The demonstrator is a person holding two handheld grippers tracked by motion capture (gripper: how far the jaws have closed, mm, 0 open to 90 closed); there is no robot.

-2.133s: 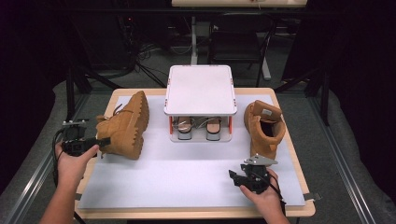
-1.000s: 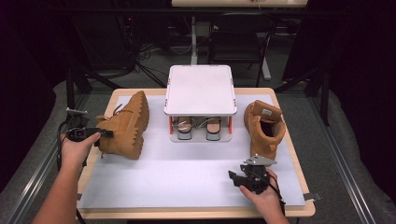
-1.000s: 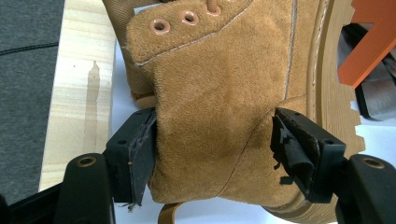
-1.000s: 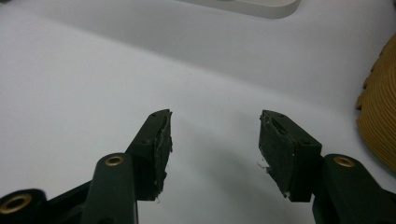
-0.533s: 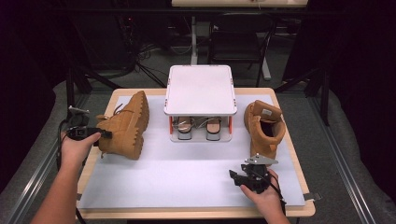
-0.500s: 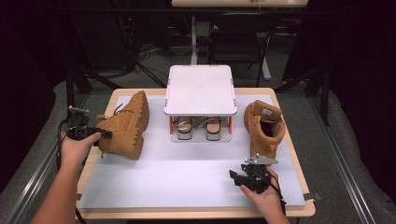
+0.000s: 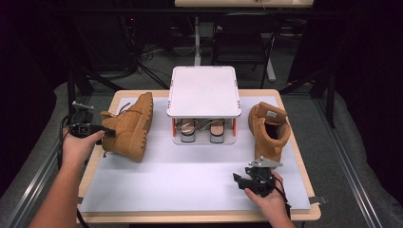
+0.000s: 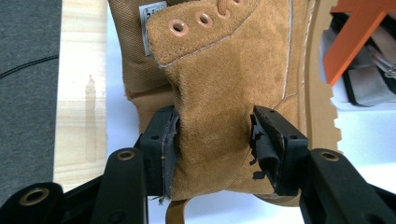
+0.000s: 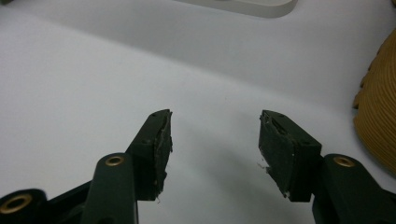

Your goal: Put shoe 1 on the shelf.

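My left gripper (image 8: pixel 212 140) has just been closing, and its pads now press both sides of the heel of the left boot (image 8: pixel 224 93), which lies on its side at the left of the white mat (image 7: pixel 190 175), sole toward the small shoe rack (image 7: pixel 203 92) in the middle. My right gripper (image 9: pixel 215 140) hangs with jaws apart and nothing between them, low over the mat, just in front of the right boot (image 7: pixel 268 128) standing upright beside the rack.

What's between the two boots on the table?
The white rack stands between the left boot and the right boot, apart from both, with a pair of sandals under its top, as the high view shows.
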